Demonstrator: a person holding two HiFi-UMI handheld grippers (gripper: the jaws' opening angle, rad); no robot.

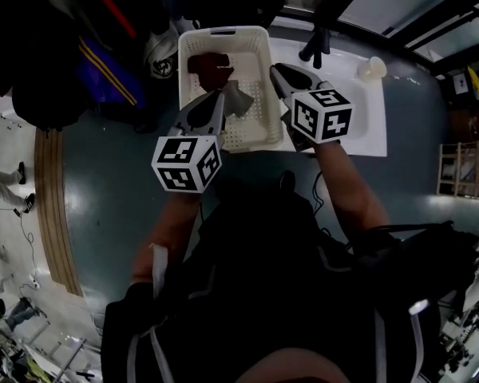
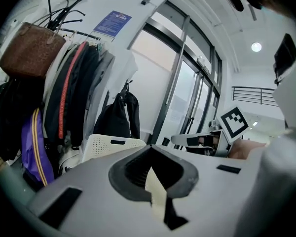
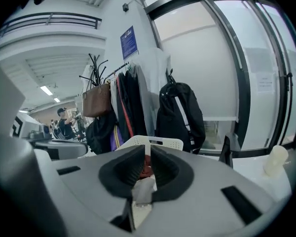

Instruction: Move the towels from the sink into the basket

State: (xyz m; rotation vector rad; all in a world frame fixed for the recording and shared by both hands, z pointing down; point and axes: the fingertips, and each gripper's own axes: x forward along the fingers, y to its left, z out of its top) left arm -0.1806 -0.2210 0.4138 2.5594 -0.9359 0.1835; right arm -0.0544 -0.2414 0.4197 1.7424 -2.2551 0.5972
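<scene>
The white perforated basket [image 1: 223, 32] stands on the floor ahead of me, and a dark red towel [image 1: 207, 62] lies in its far end. My left gripper [image 1: 220, 94] reaches over the basket with its jaws together. A grey towel [image 1: 239, 99] hangs from its tip above the basket floor. My right gripper [image 1: 276, 69] is over the basket's right rim beside the white sink [image 1: 369, 130], jaws nearly touching, with nothing seen hanging from it. In the right gripper view the red towel [image 3: 146, 170] shows through the slit between the jaws [image 3: 147, 158]. The basket's rim [image 2: 113, 144] shows in the left gripper view.
A black faucet [image 1: 313, 46] and a pale cup [image 1: 373, 68] stand at the sink's far edge. Coats and bags hang on a rack [image 1: 72, 46] left of the basket. Glass doors [image 3: 237, 83] stand behind the sink. My own body fills the lower part of the head view.
</scene>
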